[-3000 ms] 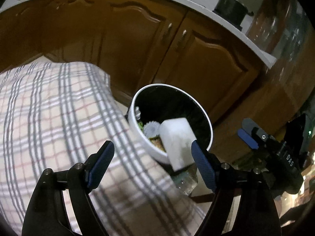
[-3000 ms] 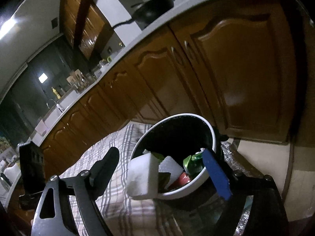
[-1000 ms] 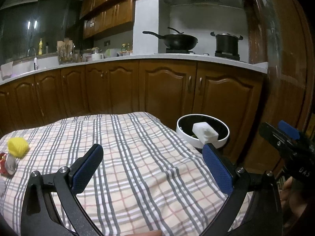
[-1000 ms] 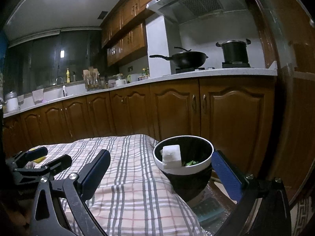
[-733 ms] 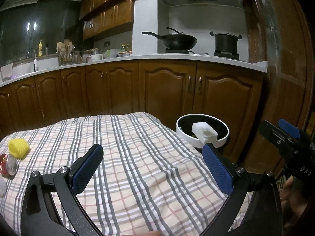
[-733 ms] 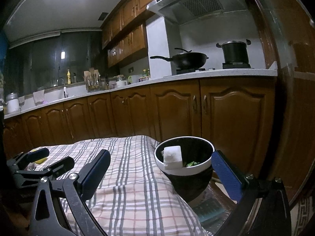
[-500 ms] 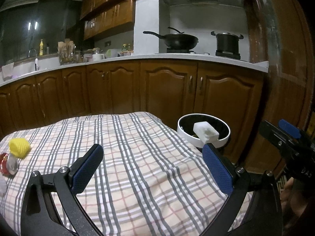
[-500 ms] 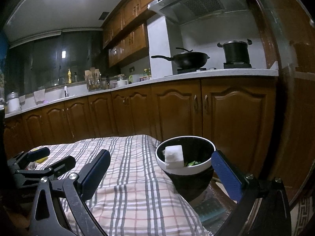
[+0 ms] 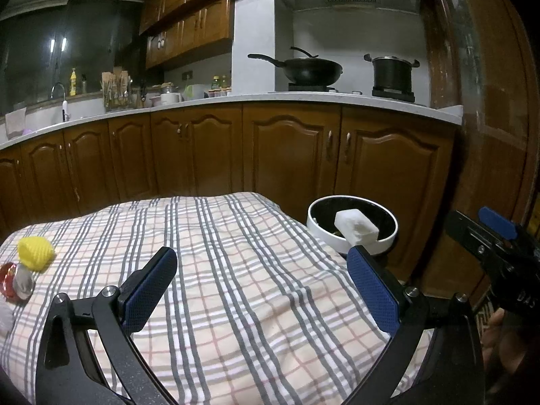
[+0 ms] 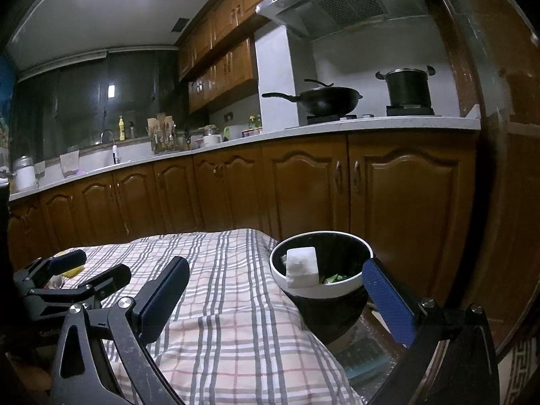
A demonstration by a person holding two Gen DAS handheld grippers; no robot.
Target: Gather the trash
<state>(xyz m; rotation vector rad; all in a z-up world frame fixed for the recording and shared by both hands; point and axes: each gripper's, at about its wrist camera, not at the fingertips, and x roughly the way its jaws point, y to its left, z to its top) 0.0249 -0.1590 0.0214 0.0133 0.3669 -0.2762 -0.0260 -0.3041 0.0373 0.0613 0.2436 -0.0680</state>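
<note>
We hold the left gripper (image 9: 261, 287) low over a plaid tablecloth (image 9: 236, 270), its blue-padded jaws spread wide with nothing between them. At two o'clock, just off the table's far corner, a white-rimmed trash bin (image 9: 388, 236) holds a white foam block (image 9: 354, 227) leaning on its near rim. At nine o'clock, a crumpled yellow wad (image 9: 35, 253) sits beside a small red-capped item (image 9: 11, 281) at the cloth's edge. At three o'clock, the right gripper (image 9: 486, 233) juts in from the frame's edge, how its jaws stand unclear. At twelve o'clock, brown cabinets (image 9: 236, 155) carry a white counter with a black wok (image 9: 312, 69) and pot (image 9: 393, 72).
</note>
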